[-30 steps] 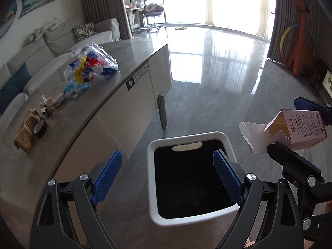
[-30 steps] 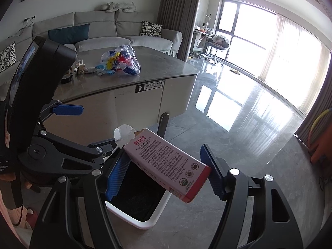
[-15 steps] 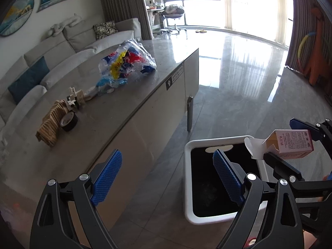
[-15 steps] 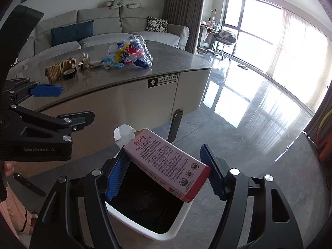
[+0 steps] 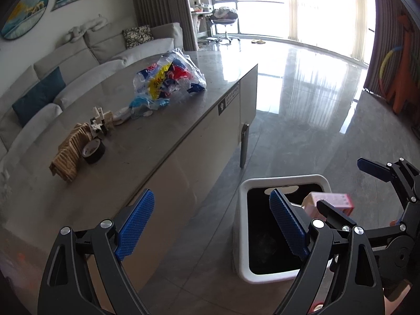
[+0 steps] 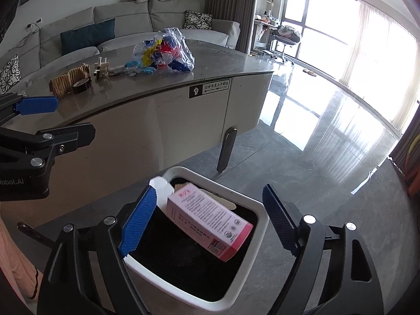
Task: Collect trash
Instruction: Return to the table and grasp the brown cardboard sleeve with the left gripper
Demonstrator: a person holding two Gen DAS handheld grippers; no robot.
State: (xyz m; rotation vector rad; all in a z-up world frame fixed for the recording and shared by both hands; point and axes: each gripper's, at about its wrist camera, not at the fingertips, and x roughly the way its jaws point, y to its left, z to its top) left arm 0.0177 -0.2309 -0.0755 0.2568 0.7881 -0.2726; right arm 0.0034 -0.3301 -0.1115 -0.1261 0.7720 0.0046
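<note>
Beside the white bin (image 6: 262, 211), the bench (image 5: 168, 141) carries a plastic bag (image 5: 169, 80) and tape roll (image 5: 93, 151). The right gripper (image 6: 207, 221) has just spread its jaws, the pink carton (image 6: 210, 220) loose between them over the bin. Only the left wrist view shows the left gripper (image 5: 211, 227) spread and empty.

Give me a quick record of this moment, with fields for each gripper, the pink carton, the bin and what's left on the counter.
right gripper: fingers have just been opening, open, no pad on the carton
left gripper: open, empty
pink carton: loose over the bin's mouth, flap open
bin: white, black liner, on the floor beside the counter
counter: clear bag of colourful wrappers, tape roll, tan corrugated piece
</note>
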